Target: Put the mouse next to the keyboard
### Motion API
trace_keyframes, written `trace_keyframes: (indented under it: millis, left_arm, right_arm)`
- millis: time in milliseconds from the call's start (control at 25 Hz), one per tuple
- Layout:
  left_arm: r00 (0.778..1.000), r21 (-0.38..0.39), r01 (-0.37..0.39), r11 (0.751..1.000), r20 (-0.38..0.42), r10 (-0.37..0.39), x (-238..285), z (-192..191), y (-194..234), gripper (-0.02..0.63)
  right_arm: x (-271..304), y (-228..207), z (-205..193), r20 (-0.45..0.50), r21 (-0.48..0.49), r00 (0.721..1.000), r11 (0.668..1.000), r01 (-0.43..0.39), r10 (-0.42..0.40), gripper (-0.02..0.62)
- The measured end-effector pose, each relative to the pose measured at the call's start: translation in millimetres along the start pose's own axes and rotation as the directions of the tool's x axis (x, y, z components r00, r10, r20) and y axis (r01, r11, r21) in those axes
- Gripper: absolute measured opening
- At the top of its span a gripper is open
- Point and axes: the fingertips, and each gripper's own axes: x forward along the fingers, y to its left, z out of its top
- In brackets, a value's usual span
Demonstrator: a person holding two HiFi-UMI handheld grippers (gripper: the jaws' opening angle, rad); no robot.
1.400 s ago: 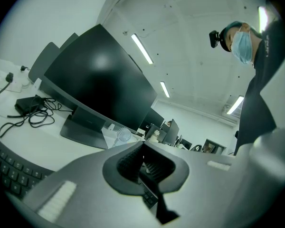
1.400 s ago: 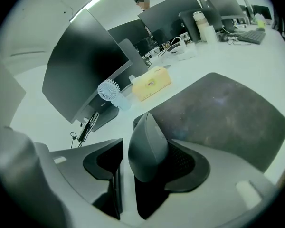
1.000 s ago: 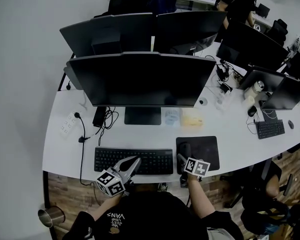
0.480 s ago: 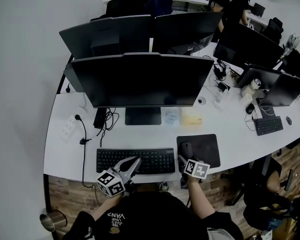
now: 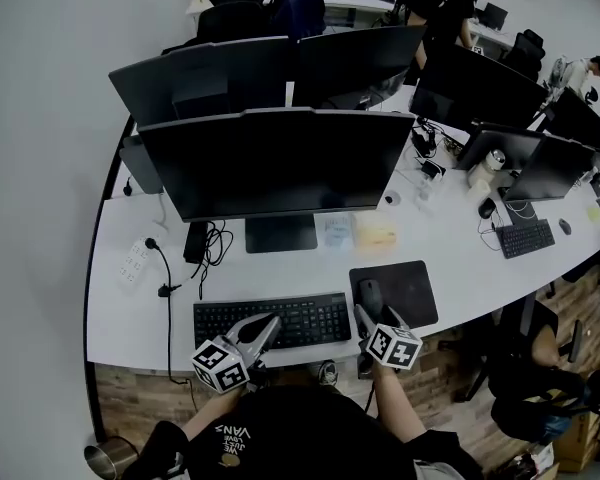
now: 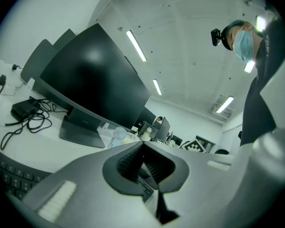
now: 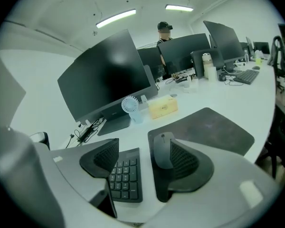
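The dark mouse (image 5: 370, 293) (image 7: 162, 149) lies on the left edge of the black mouse pad (image 5: 405, 290) (image 7: 213, 127), just right of the black keyboard (image 5: 272, 320) (image 7: 125, 175). My right gripper (image 5: 372, 316) (image 7: 142, 156) hovers at the desk's front edge with its jaws wide open. Its right pad sits close beside the mouse, and the left pad is over the keyboard's end, not touching the mouse. My left gripper (image 5: 265, 330) (image 6: 141, 146) rests over the keyboard's front edge with its fingertips together and nothing between them.
A large monitor (image 5: 280, 163) stands behind the keyboard, with a power strip (image 5: 135, 258), adapter and cables (image 5: 200, 238) at its left. A small fan (image 7: 130, 104) and yellow box (image 5: 378, 233) sit behind the mouse pad. A metal cup (image 5: 105, 458) stands on the floor. People sit at the far desks.
The right gripper has drawn back slightly toward me from the mouse, which stays on the pad. The left gripper holds its place. The head view has shifted a little.
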Motion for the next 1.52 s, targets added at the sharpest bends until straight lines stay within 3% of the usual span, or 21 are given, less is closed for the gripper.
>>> trace_keyframes:
  millis: [360,800,1000,1520]
  left_arm:
    - [0.996,0.018,0.079,0.997,-0.031,-0.078,-13,2,-2,0.002]
    - [0.985,0.082,0.159,0.984,-0.082,-0.153,-36,1,2,0.002]
    - [0.977,0.096,0.19,0.977,-0.112,-0.179,-48,-3,5,0.002]
    - [0.962,0.098,0.241,0.965,-0.152,-0.225,-68,-11,13,0.002]
  right_arm:
    - [-39,45,11,0.163,-0.021,0.985,0.999,-0.046,0.049,0.28]
    - [-77,84,-14,0.26,-0.022,0.966,1.0,0.005,0.001,0.078]
    - [-85,97,-23,0.286,-0.016,0.958,1.0,0.025,-0.019,0.029]
    - [-95,134,-47,0.303,-0.023,0.953,1.0,0.015,-0.007,0.006]
